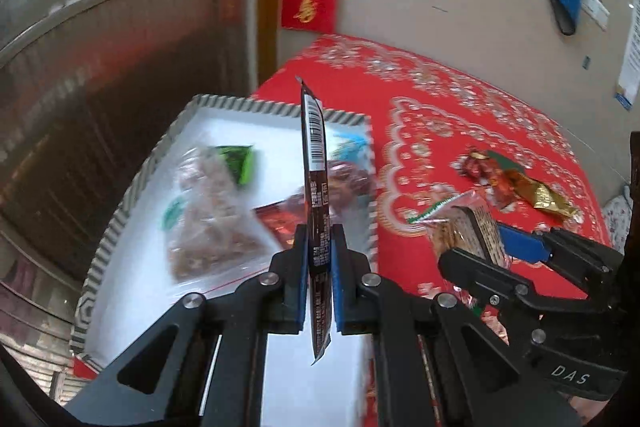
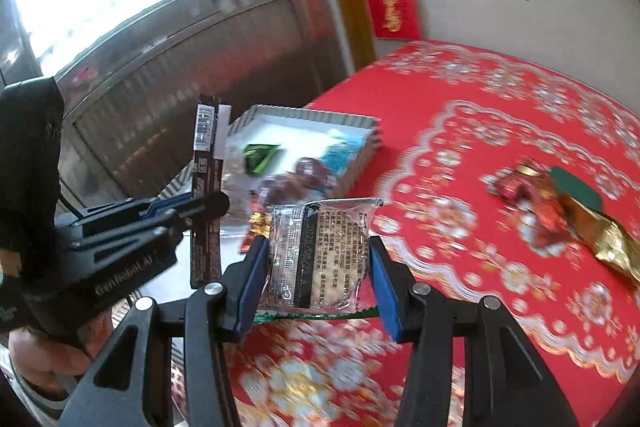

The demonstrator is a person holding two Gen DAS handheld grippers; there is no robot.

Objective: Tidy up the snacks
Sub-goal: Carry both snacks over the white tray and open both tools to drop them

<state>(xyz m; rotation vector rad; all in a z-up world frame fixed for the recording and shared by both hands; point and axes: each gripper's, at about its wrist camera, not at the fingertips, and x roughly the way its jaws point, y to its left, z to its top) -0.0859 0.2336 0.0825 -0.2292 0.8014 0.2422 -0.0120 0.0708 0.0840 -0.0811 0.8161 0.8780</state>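
Note:
My left gripper (image 1: 320, 251) is shut on a thin dark brown snack packet (image 1: 316, 163) that stands upright on edge above the white tray (image 1: 120, 195) with the striped rim. In the right wrist view the same left gripper (image 2: 200, 203) holds the brown packet (image 2: 206, 163) near the tray (image 2: 360, 123). My right gripper (image 2: 318, 259) is shut on a clear-wrapped round biscuit pack (image 2: 320, 255), held over the red cloth just right of the tray. In the left wrist view the right gripper (image 1: 484, 239) and its biscuit pack (image 1: 464, 227) show at the right.
Inside the tray lie a clear bag of brown snacks (image 1: 208, 219), a green packet (image 1: 240, 163), a red packet (image 1: 280, 223) and a blue-topped bag (image 1: 352, 163). A red and gold wrapped snack (image 1: 516, 183) lies on the red patterned tablecloth (image 1: 440, 115). A wooden door stands behind the tray.

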